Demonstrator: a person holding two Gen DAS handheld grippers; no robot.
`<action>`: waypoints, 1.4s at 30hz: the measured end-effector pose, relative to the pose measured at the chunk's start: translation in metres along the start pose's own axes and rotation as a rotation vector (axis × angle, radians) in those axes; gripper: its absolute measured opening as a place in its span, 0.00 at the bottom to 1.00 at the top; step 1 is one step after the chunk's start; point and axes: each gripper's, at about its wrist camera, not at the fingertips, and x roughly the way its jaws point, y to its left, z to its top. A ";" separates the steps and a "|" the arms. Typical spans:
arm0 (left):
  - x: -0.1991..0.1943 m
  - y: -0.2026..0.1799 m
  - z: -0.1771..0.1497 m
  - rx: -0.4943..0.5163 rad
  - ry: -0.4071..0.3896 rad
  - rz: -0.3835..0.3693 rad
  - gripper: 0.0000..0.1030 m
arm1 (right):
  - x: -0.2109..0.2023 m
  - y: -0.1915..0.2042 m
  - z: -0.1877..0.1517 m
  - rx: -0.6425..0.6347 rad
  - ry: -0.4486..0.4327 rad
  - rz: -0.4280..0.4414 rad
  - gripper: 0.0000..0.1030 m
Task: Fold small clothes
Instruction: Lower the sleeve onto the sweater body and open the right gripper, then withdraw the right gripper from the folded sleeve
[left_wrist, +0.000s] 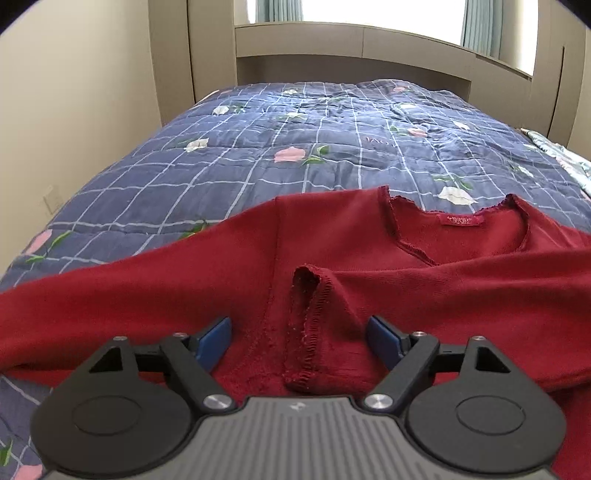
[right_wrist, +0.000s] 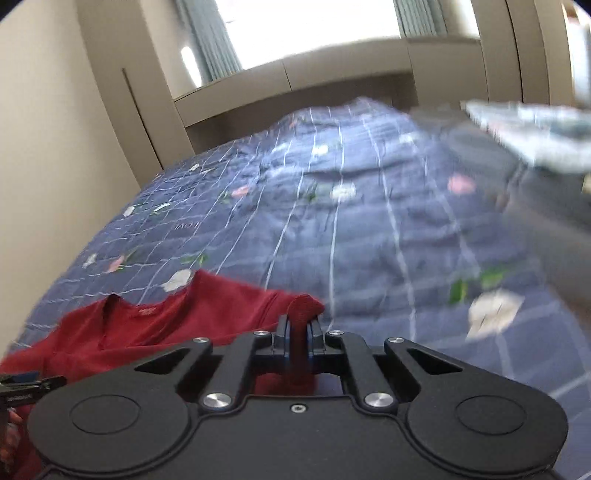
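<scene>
- Two claws on the go here, one in each hand, both over the red sweater (left_wrist: 369, 258) spread on the bed.
- My left claw (left_wrist: 299, 341) is wide open, blue pads (left_wrist: 216, 341) well apart and gripping nothing. It sits low over the sweater, with a sleeve cuff (left_wrist: 308, 325) lying between the fingers, not pinched.
- My right claw (right_wrist: 298, 341) is squeezed tight on a bunched bit of the sweater's red fabric (right_wrist: 303, 308); a lump of it pokes up past the fingertips.
- The sweater is lying on a blue checked quilt (left_wrist: 295, 147) with a flower print, neck opening and its red label (left_wrist: 461, 220) facing up, a sleeve trailing off to the left.
- From the right claw's view the picture is pretty blurry; some pale cloth (right_wrist: 535, 136) sits on the far right of the bed, can't tell what it is.
- Beige headboard (left_wrist: 351, 55) beyond the bed.
</scene>
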 end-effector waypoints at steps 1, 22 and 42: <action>0.001 -0.002 0.000 0.010 -0.001 0.008 0.84 | 0.000 0.000 0.004 -0.019 -0.006 -0.009 0.07; 0.003 0.005 -0.024 -0.059 -0.118 0.031 1.00 | -0.078 0.052 -0.131 -0.361 -0.126 -0.218 0.93; 0.003 0.006 -0.026 -0.058 -0.144 0.031 1.00 | -0.032 0.095 -0.125 -0.329 -0.152 -0.399 0.99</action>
